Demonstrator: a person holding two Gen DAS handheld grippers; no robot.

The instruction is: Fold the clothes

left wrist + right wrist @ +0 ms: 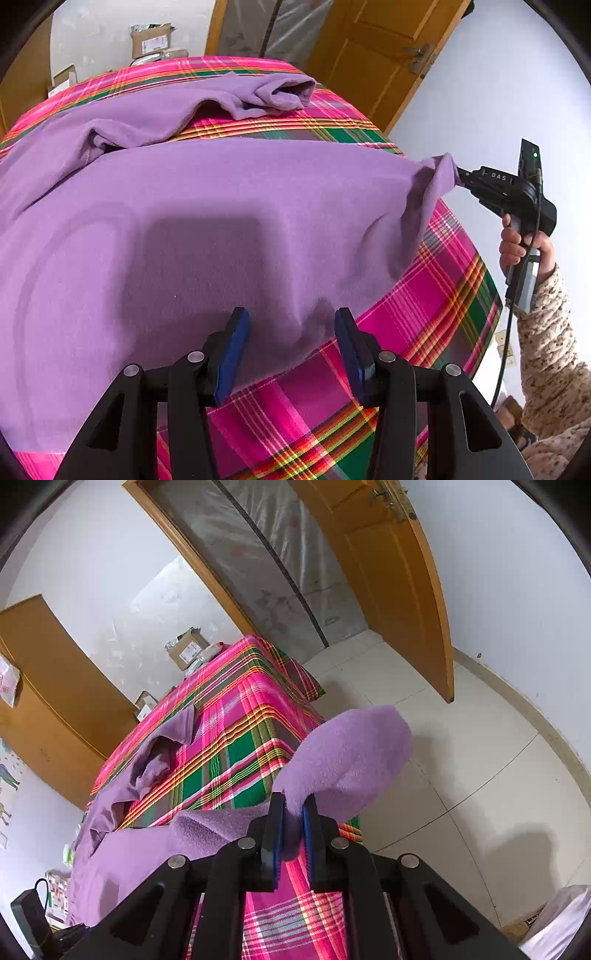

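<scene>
From the left wrist camera, the purple fleece garment (pixel 229 221) lies spread wide over the plaid-covered table (pixel 436 306), its long axis running from the left across to the right-hand table edge, with a sleeve (pixel 258 94) bunched on the far side. The left gripper (pixel 291 325) hangs just above the garment's near hem, jaws standing apart and clasping nothing; the cloth lies straight ahead of and below them, so this hand is the nearer one to that near edge. Out at the right, the right gripper (pixel 460 177), held in the person's hand (pixel 517 243), has a corner of the garment pinched and drawn taut off the table's side. From the right wrist camera, that same right gripper (pixel 293 805) is clamped on a fold of the fleece (pixel 347 760), which puffs up beyond the blue pads (pixel 275 834); the rest of the garment trails away to the left over the table (pixel 236 738). How much cloth sits between the pads I cannot quite make out, perhaps a single doubled layer. The next fold, I'd judge, turns on carrying this corner leftward across the body.
</scene>
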